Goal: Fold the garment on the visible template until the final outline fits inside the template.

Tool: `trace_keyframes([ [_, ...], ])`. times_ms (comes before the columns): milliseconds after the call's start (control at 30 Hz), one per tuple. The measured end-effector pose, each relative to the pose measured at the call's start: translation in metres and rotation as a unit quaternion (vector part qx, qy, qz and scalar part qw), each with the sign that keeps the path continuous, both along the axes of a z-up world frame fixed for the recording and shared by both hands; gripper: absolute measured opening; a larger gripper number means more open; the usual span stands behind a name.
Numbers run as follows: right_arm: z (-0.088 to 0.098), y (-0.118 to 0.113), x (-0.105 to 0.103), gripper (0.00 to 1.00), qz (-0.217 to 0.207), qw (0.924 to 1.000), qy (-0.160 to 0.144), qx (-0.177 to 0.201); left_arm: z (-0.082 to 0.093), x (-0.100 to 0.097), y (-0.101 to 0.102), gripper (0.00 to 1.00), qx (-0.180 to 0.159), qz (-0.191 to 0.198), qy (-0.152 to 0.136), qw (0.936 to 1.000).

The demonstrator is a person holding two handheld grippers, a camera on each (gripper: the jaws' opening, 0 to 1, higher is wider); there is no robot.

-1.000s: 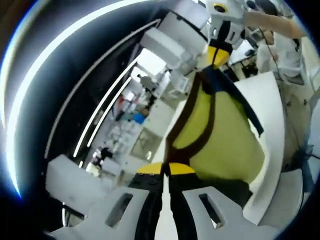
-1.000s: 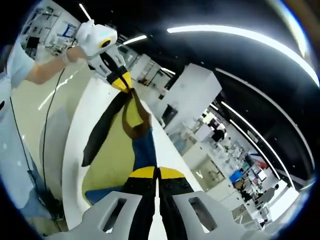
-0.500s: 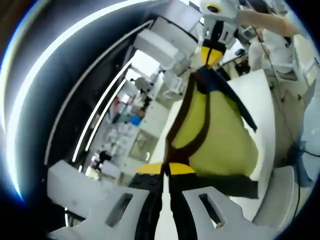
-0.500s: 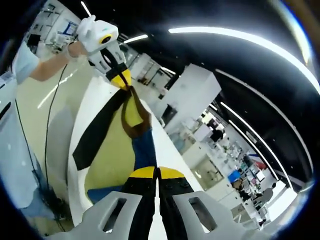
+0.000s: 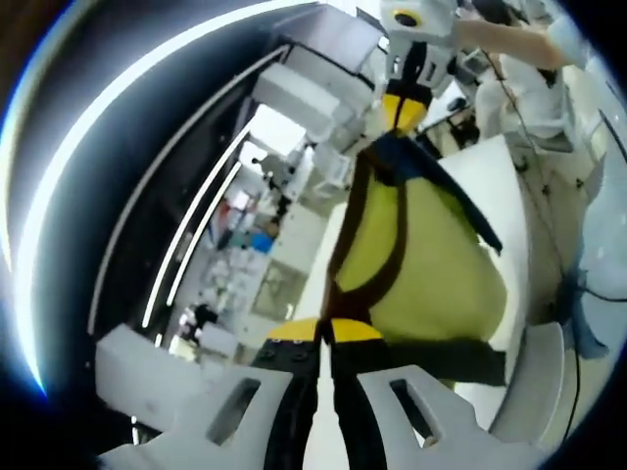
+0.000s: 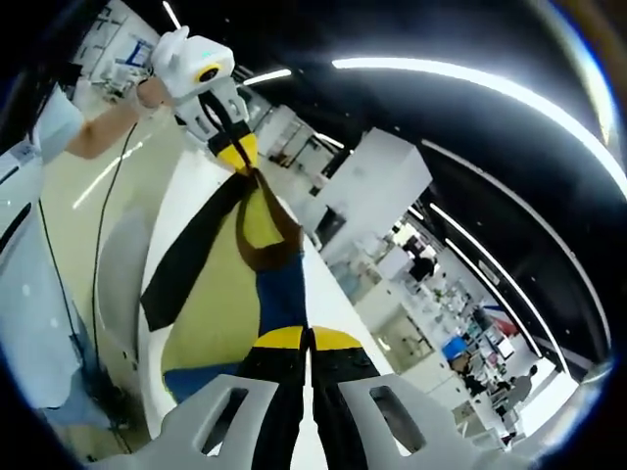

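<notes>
A yellow garment [image 5: 431, 264] with brown, blue and black trim hangs stretched in the air between my two grippers. My left gripper [image 5: 325, 331] is shut on a brown-edged part of it at the bottom of the left gripper view. At the top of that view my right gripper [image 5: 404, 106] pinches the blue-edged end. In the right gripper view my right gripper [image 6: 308, 339] is shut on the blue part of the garment [image 6: 220, 294], and the left gripper [image 6: 238, 155] holds the far end. The white table [image 5: 514, 186] lies beneath the cloth.
A person's hand and sleeve [image 6: 93, 132] hold the far gripper. White cabinets [image 6: 377, 191] and lab benches stand behind, under long ceiling lights. The table's edge [image 6: 147, 294] runs along the garment, with pale floor [image 6: 69, 225] and a cable beyond.
Both views have shifted slightly as the hands moved. The garment stays taut between the two shut grippers, and a bit more of its black hem shows below.
</notes>
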State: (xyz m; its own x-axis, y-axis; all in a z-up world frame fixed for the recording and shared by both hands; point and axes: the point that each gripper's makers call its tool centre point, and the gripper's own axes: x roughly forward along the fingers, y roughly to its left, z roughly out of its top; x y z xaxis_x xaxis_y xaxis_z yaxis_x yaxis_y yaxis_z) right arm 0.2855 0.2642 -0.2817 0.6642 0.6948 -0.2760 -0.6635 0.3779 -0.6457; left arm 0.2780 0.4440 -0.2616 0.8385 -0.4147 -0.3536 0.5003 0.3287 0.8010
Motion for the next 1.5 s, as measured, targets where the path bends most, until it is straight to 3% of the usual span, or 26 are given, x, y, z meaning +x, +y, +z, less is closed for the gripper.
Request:
trace_keyframes([
  [767,-0.015,0.004,-0.021,0.01,0.015,0.9998,0.010,0.005,-0.002,-0.031,-0.002,0.00,0.027,-0.006,0.015,0.9995],
  [967,-0.028,0.004,-0.023,0.01,0.014,0.9997,0.021,0.000,-0.018,-0.029,-0.004,0.00,0.028,-0.009,0.032,0.9991],
  [1300,-0.068,0.000,-0.008,0.01,-0.002,0.9978,0.066,-0.008,-0.059,-0.014,-0.012,0.00,0.021,-0.025,0.086,0.9958],
  [1500,-0.082,-0.002,0.001,0.01,-0.009,0.9963,0.085,-0.007,-0.076,0.000,-0.013,0.00,0.021,-0.025,0.103,0.9942],
])
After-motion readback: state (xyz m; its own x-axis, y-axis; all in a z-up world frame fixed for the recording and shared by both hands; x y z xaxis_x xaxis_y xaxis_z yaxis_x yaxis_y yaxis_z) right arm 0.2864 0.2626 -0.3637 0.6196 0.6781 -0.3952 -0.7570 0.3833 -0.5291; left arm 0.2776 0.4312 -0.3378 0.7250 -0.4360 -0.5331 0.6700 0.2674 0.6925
